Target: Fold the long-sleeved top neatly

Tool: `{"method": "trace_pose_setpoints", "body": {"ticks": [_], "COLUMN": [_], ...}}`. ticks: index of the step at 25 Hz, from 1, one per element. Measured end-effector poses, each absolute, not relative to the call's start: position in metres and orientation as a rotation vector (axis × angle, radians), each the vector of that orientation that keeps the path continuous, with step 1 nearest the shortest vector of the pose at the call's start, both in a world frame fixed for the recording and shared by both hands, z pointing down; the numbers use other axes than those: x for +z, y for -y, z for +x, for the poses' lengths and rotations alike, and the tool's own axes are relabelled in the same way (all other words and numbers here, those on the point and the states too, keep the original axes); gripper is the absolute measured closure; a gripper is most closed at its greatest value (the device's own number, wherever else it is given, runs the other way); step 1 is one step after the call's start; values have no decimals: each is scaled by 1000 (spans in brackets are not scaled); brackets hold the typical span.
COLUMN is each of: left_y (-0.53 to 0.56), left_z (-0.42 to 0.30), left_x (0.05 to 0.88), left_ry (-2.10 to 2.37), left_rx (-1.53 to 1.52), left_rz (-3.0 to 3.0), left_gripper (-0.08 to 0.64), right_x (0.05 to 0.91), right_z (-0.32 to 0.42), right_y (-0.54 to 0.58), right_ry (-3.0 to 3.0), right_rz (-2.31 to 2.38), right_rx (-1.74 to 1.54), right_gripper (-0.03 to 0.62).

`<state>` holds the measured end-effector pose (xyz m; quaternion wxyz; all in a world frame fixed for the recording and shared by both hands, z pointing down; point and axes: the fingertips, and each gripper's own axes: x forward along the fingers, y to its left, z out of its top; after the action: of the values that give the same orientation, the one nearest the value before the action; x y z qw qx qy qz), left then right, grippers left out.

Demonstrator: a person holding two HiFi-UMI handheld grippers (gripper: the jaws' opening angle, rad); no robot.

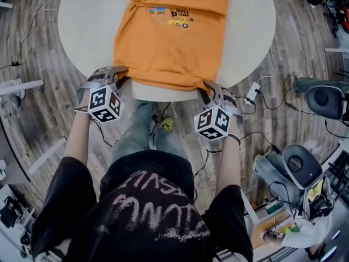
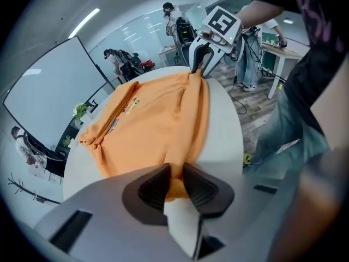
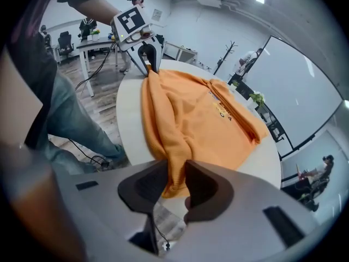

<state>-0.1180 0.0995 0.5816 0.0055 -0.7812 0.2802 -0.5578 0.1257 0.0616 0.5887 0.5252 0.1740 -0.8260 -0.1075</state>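
Hem of the orange top (image 1: 172,34) sits at the round bench's (image 1: 82,15) near edge. Left claw (image 1: 121,77) is clamped on one hem corner, right claw (image 1: 210,91) on the other.

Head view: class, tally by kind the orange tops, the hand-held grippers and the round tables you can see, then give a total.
orange top: 1
grippers: 2 (left gripper, right gripper, each clamped on the top's near hem)
round table: 1
Total: 4
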Motion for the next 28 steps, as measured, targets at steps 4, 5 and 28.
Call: {"method": "trace_pose_setpoints", "body": {"ticks": [4, 5, 28], "left_y": [-103, -105, -237], "left_z": [-122, -123, -46], "left_x": [582, 582, 552], "left_ry": [-892, -894, -855], "left_rx": [-1759, -1763, -1787], "left_rz": [-2465, -2471, -2633], "left_gripper": [496, 503, 511], "right_x": [589, 589, 559], "right_z": [121, 120, 195], "right_y": [-65, -66, -176], "right_ry": [1985, 1989, 2085], "right_rz": [417, 418, 282], "right_rx": [-252, -249, -95], "right_gripper": [533, 538, 554]}}
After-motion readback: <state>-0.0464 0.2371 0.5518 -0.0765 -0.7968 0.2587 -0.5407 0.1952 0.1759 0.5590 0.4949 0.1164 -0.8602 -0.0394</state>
